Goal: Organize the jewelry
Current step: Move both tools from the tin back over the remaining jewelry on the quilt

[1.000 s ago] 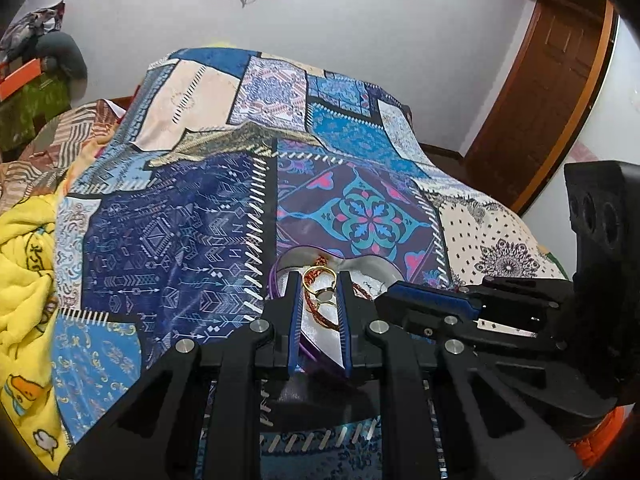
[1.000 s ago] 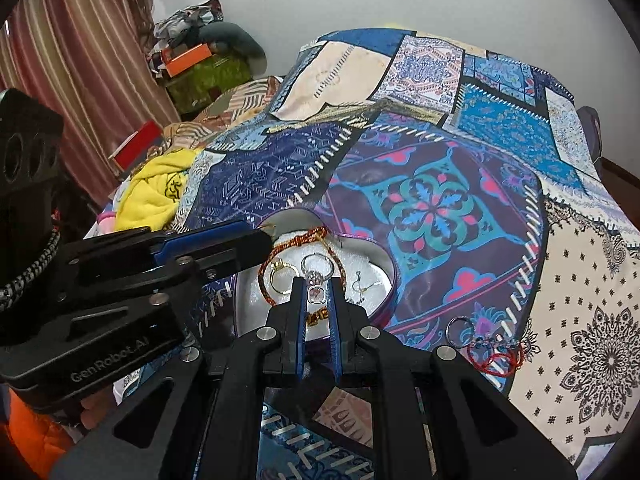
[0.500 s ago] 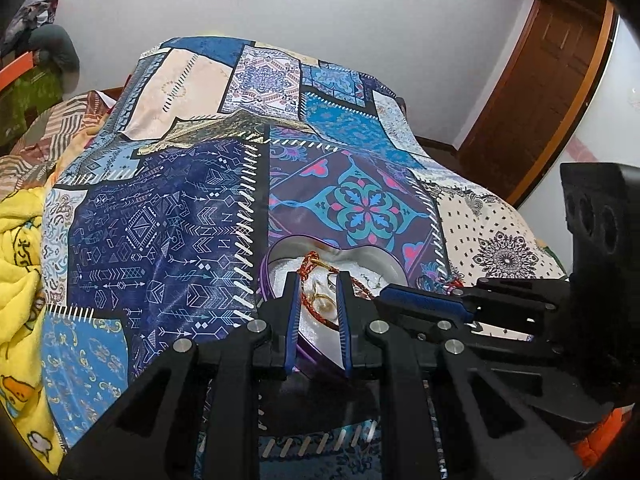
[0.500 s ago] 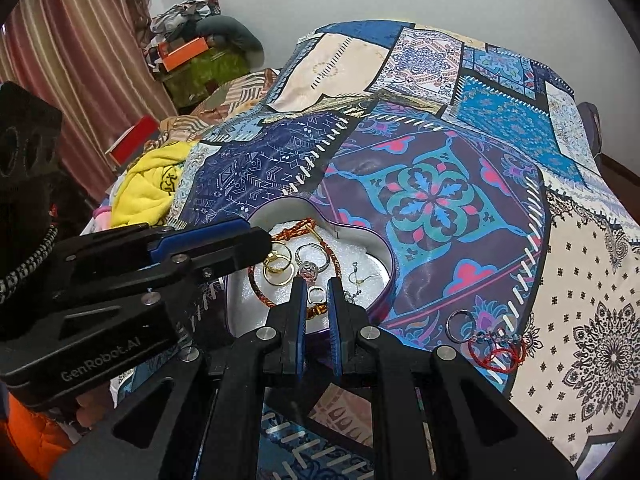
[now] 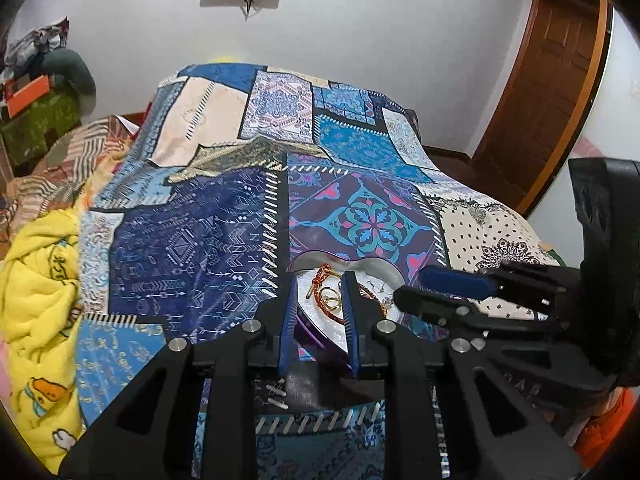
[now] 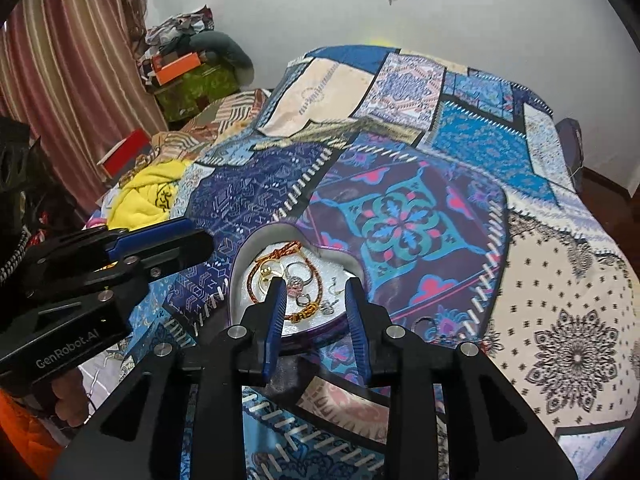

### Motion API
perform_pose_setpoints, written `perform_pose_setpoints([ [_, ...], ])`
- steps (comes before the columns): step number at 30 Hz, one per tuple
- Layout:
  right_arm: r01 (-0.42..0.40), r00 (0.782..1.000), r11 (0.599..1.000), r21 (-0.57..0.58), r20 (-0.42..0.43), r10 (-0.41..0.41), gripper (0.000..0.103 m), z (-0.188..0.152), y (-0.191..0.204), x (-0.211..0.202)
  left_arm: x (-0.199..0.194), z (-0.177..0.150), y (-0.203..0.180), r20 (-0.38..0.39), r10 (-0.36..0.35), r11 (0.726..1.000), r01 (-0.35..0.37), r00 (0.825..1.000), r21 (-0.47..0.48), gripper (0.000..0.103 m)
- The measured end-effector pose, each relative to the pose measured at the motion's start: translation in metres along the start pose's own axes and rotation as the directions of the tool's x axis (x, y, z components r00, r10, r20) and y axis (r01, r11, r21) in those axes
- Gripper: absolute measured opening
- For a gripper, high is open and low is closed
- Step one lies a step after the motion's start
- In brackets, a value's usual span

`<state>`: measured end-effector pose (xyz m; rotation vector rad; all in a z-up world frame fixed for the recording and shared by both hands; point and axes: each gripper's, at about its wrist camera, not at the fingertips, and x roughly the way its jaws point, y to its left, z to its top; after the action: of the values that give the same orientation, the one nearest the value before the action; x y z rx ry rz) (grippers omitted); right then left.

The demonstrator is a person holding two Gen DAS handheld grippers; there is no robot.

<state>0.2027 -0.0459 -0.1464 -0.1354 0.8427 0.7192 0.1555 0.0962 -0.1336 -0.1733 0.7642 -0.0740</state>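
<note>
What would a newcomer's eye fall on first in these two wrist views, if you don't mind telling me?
Probably the bright patchwork bedspread, blue, purple and cream, which fills both views. Next, the heart-shaped tin on it near the foot of the bed, holding a red-and-gold cord bracelet, gold rings and silver pieces. The right gripper hovers open just over the tin, with the left gripper close beside it.

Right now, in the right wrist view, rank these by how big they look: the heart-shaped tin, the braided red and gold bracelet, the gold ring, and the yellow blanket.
1. Heart-shaped tin
2. Yellow blanket: close to the tin in looks, but it lies farther off, so this ranking is unsure
3. Braided red and gold bracelet
4. Gold ring
</note>
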Motion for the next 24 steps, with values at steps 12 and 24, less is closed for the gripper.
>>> perform_pose_setpoints([
  [12,0.045,0.996,0.998,0.045,0.075,-0.048,0.027,-0.005,-0.03,-0.043,-0.026,0.008,-0.033,0.038,0.021,0.999,-0.022,0.999,0.044,0.024],
  [24,0.185,0.978,0.972,0.147,0.066,-0.196,0.027,-0.024,-0.112,-0.079,-0.004,-0.001,-0.093,-0.025,-0.022,0.991,0.025,0.999,0.128,0.028],
])
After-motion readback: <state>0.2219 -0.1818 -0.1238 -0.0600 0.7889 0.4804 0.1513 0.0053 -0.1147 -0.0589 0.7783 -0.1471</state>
